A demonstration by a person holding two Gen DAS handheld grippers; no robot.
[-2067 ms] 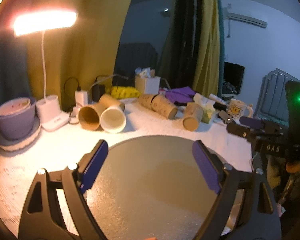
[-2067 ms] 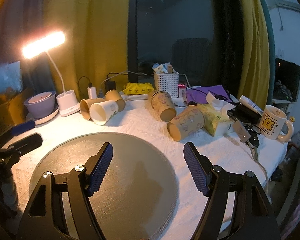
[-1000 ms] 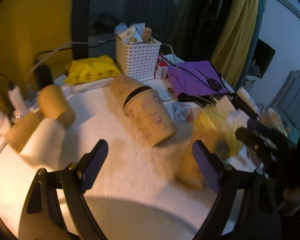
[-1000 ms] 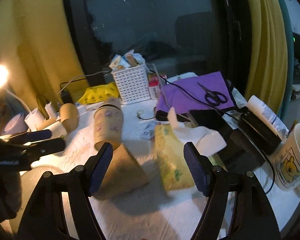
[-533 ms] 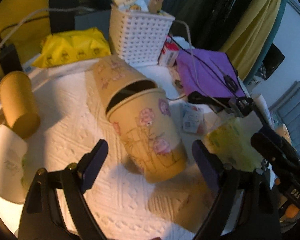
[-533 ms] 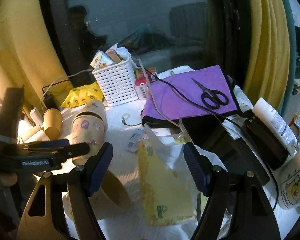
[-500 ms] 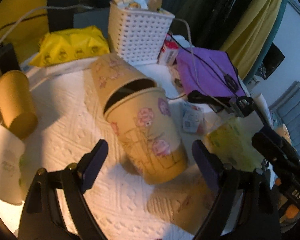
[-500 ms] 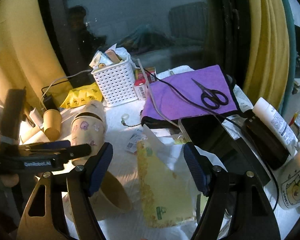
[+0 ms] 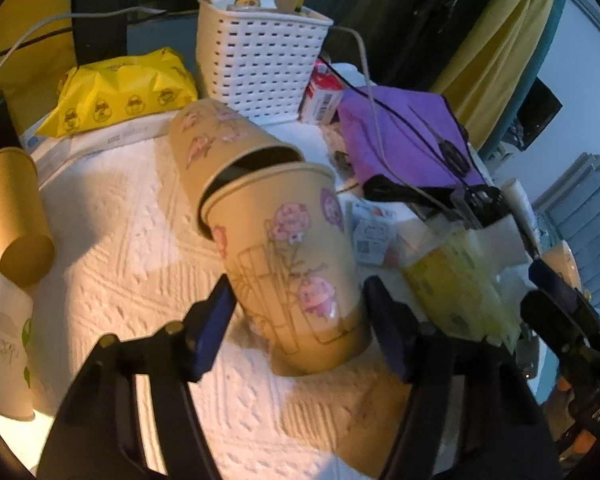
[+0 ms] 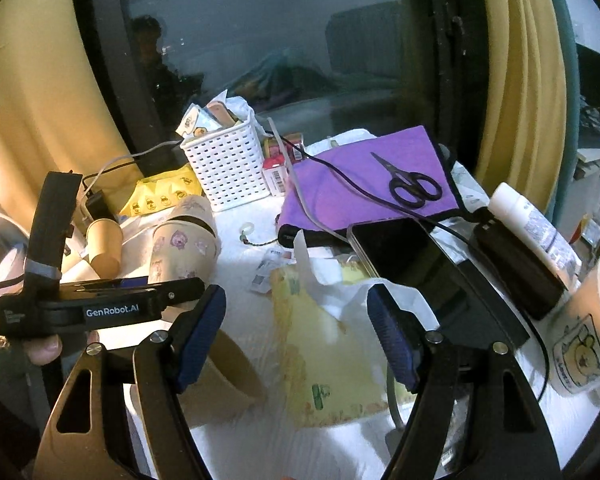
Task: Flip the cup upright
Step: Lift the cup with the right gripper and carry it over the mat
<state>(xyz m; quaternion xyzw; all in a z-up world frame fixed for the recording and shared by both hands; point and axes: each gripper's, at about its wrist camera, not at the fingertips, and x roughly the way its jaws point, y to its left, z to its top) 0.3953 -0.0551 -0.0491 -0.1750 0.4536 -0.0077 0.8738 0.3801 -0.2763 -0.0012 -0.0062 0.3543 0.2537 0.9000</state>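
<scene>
Centre of the left wrist view, the patterned cup [image 9: 296, 264] lay on its side on the white cloth [image 9: 132, 240], nested against a second patterned cup [image 9: 220, 136] behind it. The left gripper [image 9: 300, 316] sat wide, its blue pads flanking the cup's base, whether touching I couldn't tell. Only this view showed the flower print up close, plus a plain brown cup [image 9: 12, 216] at left edge. The right wrist view offered what the other hid: scissors [image 10: 412, 186] on the purple cloth [image 10: 364, 184], a dark phone [image 10: 412, 264], a bear mug [image 10: 588, 328] at right edge. The right gripper [image 10: 296, 332] hung wide over a yellow tissue pack [image 10: 320, 352], holding nothing. Both views caught the white basket [image 9: 260, 60].
</scene>
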